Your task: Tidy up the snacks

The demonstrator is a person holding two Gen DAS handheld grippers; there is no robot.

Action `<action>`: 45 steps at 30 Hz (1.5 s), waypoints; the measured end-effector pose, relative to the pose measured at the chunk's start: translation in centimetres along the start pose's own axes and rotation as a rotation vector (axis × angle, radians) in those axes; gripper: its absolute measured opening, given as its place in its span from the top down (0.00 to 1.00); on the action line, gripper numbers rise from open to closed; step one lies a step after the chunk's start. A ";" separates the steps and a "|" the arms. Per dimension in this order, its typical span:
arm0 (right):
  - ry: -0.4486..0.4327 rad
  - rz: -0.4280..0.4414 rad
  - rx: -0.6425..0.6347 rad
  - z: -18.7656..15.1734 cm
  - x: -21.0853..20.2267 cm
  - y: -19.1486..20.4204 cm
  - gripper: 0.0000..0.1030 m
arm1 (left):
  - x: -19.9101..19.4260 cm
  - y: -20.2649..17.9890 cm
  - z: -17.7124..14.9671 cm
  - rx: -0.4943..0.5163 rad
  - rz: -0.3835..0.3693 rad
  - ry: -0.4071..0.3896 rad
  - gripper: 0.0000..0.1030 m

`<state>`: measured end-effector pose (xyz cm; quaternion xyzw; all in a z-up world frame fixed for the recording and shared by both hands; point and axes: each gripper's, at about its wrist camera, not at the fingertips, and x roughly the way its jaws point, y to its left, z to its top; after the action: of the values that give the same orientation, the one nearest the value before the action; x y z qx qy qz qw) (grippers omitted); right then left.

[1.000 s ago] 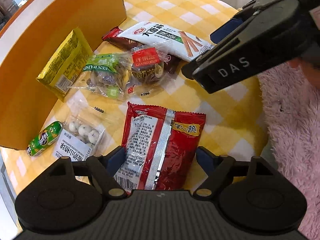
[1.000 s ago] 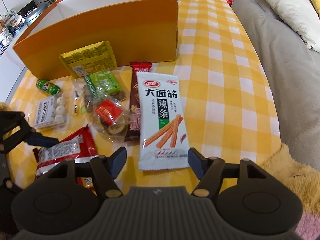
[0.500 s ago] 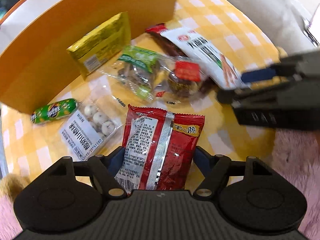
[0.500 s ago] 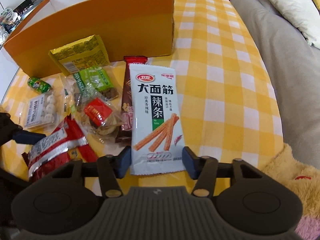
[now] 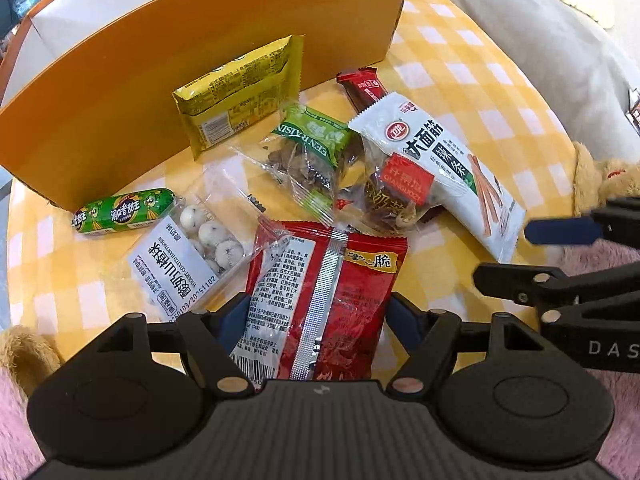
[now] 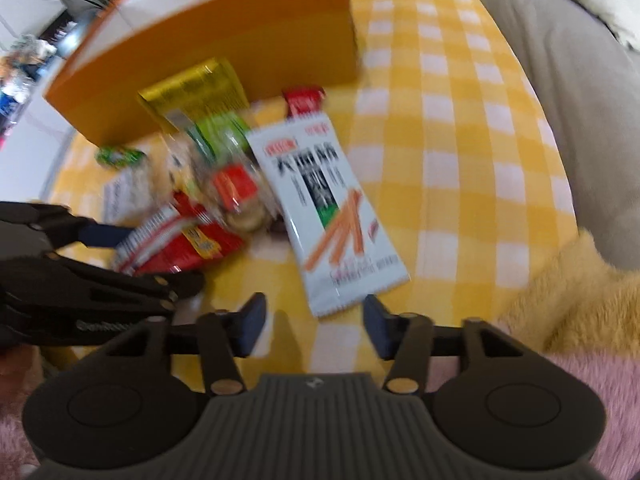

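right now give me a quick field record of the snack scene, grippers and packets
left gripper: shut on red packet
right gripper: open, empty, just short of white spicy-strip packet
orange box: behind the snacks
yellow packet: leaning on box wall
green sausage: flat, by box base
hawthorn ball pack: beside red packet
raisin bag: mid-pile
surface: yellow checked cloth

Tablecloth (image 5: 460,80): yellow-white check
Box (image 5: 160,92): orange
Held packet (image 5: 320,300): red, silver stripe
Sausage (image 5: 124,211): green
Strip packet (image 5: 440,168): white
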<state>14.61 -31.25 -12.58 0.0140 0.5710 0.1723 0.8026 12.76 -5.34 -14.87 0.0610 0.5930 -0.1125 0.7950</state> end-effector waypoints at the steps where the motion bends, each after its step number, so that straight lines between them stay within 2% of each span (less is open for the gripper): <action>1: -0.007 0.005 -0.024 0.2 0.1 0.1 0.41 | 0.0 0.0 0.0 -0.003 0.006 0.001 0.18; 5: -0.015 -0.012 -0.122 1.5 1.1 0.5 0.34 | -0.1 0.4 0.3 -0.029 -0.004 0.001 0.18; 10: -0.049 -0.022 -0.190 2.8 2.4 -0.3 0.32 | 0.1 0.4 0.3 -0.031 -0.006 0.003 0.18; 20: -0.070 0.019 -0.200 3.6 4.0 -0.8 0.30 | 0.4 0.3 0.5 -0.022 -0.001 0.014 0.18; 22: -0.072 0.001 -0.214 3.4 4.0 -0.6 0.34 | 0.4 0.2 0.4 -0.017 0.004 0.014 0.18; 24: -0.077 -0.033 -0.229 3.3 3.9 -0.3 0.46 | 0.5 0.2 0.4 -0.014 0.006 0.013 0.18; 27: -0.076 -0.041 -0.235 3.1 3.7 -0.2 0.52 | 0.5 0.1 0.4 -0.011 0.008 0.009 0.18; 32: -0.052 -0.060 -0.229 2.7 3.5 0.1 0.54 | 0.4 0.1 0.3 -0.012 0.013 -0.002 0.18; 39: 0.013 -0.091 -0.106 1.9 2.4 -0.4 0.55 | -0.6 0.0 -0.2 -0.019 0.001 -0.011 0.19; 45: -0.012 -0.073 -0.029 0.9 0.2 -0.4 0.56 | -2.6 -0.2 -0.4 -0.044 -0.035 -0.043 0.19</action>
<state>15.64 -31.40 -12.54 -0.0176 0.5638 0.1512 0.8118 11.62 -5.17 -12.45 0.0307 0.5789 -0.1149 0.8067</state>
